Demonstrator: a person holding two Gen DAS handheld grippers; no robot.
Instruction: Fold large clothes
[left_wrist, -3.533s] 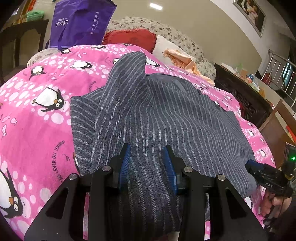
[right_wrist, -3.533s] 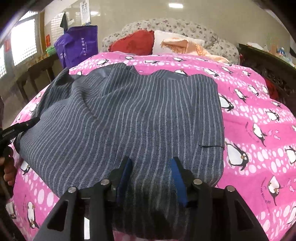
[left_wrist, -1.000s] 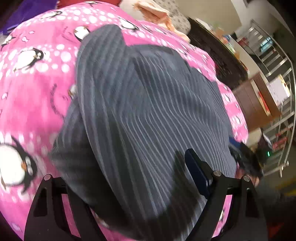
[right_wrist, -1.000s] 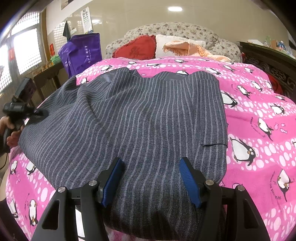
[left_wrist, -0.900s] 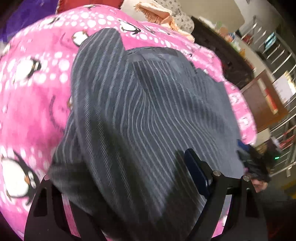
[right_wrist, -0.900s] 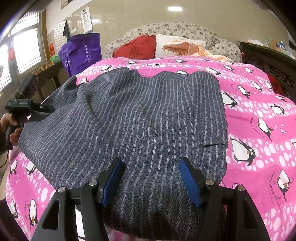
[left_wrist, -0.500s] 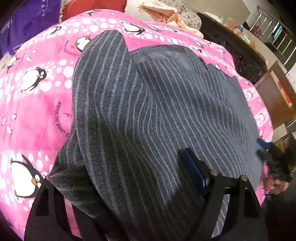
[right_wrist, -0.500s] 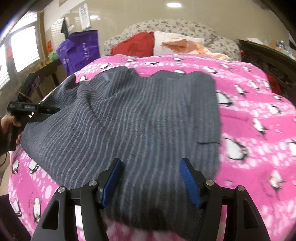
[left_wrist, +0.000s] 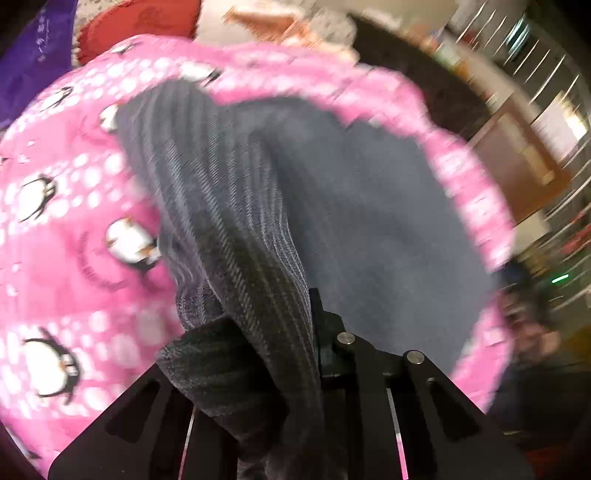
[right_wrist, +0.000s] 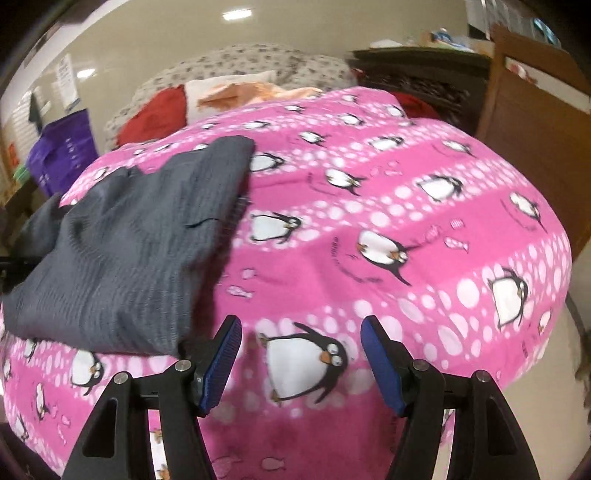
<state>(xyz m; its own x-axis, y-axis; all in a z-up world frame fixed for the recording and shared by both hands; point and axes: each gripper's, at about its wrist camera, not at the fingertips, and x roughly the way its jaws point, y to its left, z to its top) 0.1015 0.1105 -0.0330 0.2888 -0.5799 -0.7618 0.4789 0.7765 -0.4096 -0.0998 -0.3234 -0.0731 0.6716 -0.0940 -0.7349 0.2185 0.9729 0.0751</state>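
Clenched now, at the left tongs (left_wrist: 284, 332), on a thick bunch of the grey striped garment (left_wrist: 229, 192); half a second back, spread wide over that same cloth with nothing between. Only one finger in view, the other buried under the gathered fold. Heavily blurred in the left wrist view, so likely mid-swing rather than at rest.

Released and spread wide at the right tongs (right_wrist: 301, 354), with nothing gripped. Hovering over bare pink penguin blanket (right_wrist: 406, 206) now, whereas a moment ago directly over the garment's near hem. Swung off to the side, then, or left behind by the cloth as it was drawn away.

Outward from there: garment seen from the right wrist as a narrower heap on the left part of the bed, its right edge raised a little off the blanket and casting a shadow, near corner just beside the left finger of the right tongs. Much more blanket exposed to the right of it than before.

Judging from this: side fold begun, led by the left grip, cloth being carried across. Not yet laid flat, not yet smoothed. Worth watching for the bunched grip dragging the whole piece instead of turning over one edge.
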